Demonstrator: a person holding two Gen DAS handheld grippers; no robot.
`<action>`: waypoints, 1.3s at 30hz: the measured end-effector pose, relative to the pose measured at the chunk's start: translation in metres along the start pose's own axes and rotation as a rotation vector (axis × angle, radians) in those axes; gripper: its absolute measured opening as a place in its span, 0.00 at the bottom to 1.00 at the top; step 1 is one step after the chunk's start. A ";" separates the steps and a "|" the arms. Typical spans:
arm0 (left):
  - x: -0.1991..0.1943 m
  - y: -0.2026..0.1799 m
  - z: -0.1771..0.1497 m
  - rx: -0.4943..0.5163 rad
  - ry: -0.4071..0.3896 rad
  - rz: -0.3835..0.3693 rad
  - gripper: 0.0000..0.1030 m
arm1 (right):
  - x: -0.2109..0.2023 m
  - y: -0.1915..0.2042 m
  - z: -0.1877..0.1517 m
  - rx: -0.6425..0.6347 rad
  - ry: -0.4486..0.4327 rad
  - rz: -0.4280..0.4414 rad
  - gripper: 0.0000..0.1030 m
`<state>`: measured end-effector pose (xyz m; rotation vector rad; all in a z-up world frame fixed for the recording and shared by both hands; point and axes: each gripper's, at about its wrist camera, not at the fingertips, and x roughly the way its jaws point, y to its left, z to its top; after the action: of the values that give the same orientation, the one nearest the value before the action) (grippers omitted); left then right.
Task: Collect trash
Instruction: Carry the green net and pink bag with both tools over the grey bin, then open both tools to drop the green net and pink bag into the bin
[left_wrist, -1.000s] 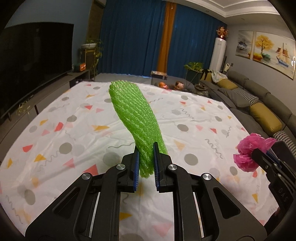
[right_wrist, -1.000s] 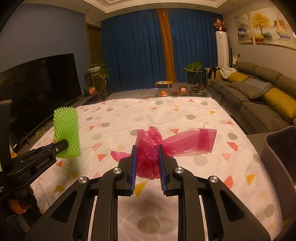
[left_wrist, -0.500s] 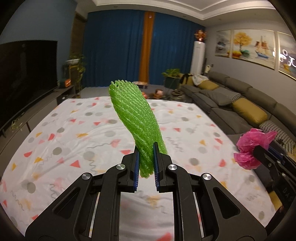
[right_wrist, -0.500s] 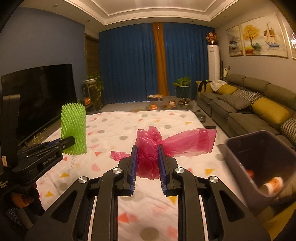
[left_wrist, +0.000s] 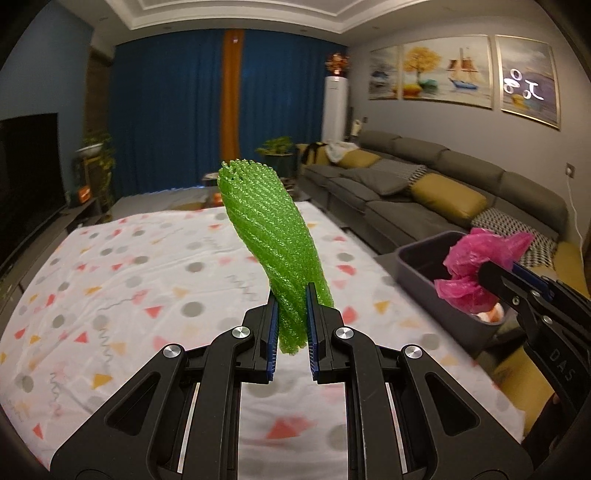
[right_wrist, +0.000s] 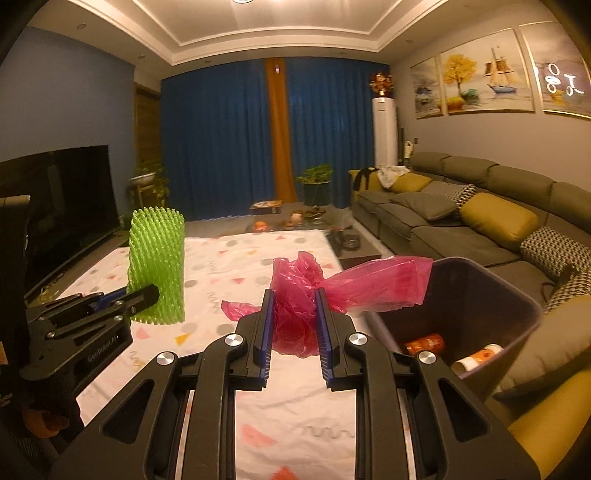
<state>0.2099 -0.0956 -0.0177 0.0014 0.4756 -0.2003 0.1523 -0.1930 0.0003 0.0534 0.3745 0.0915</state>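
Note:
My left gripper (left_wrist: 290, 295) is shut on a green foam net sleeve (left_wrist: 271, 236) and holds it upright above the table. The sleeve also shows in the right wrist view (right_wrist: 157, 266), with the left gripper (right_wrist: 122, 297) at its base. My right gripper (right_wrist: 294, 295) is shut on a crumpled pink plastic bag (right_wrist: 321, 284), held just left of the grey trash bin (right_wrist: 517, 291). In the left wrist view the pink bag (left_wrist: 476, 266) and the right gripper (left_wrist: 517, 282) hang over the bin's (left_wrist: 417, 262) near end.
The table wears a white cloth with coloured dots and triangles (left_wrist: 129, 280). The bin holds an orange can (right_wrist: 424, 343) and a cup (right_wrist: 480, 356). A grey sofa with yellow cushions (right_wrist: 491, 221) runs along the right. A television (right_wrist: 66, 206) stands at the left.
Both grippers have risen and swung right with their loads. The trash bin has come closer, and the pink bag now hangs at its edge.

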 end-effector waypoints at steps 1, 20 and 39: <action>0.002 -0.008 0.001 0.011 -0.001 -0.014 0.12 | -0.001 -0.005 0.001 0.005 -0.004 -0.011 0.22; 0.061 -0.129 0.023 0.137 -0.014 -0.259 0.12 | -0.006 -0.105 -0.003 0.144 -0.051 -0.236 0.22; 0.123 -0.179 0.018 0.147 0.047 -0.438 0.14 | 0.018 -0.128 -0.007 0.190 -0.049 -0.286 0.23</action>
<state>0.2912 -0.2952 -0.0498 0.0465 0.5029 -0.6656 0.1763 -0.3180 -0.0210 0.1885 0.3381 -0.2276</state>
